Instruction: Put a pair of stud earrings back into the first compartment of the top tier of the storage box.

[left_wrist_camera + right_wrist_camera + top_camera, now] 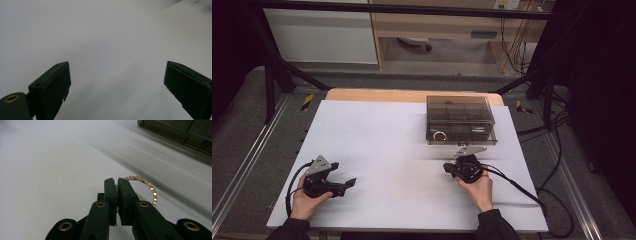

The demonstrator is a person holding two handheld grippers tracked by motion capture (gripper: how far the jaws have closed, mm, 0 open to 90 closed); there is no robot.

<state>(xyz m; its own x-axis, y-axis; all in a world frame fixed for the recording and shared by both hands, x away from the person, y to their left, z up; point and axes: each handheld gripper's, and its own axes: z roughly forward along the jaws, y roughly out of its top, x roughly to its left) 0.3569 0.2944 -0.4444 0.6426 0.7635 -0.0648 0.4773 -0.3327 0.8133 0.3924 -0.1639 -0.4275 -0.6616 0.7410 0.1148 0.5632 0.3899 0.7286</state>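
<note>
one gold bracelet (146, 187) in right gripper (117, 182)

Lighting's pretty dim overall, and the high view goes almost black along its left and right edges while the white surface (377, 145) catches most of the light. Soft shadows trail off each hand-held gripper there. The left gripper view is washed-out grey and smeary toward the upper right. In the right gripper view the far surface blurs, with streaky shadow bands running diagonally.
</note>
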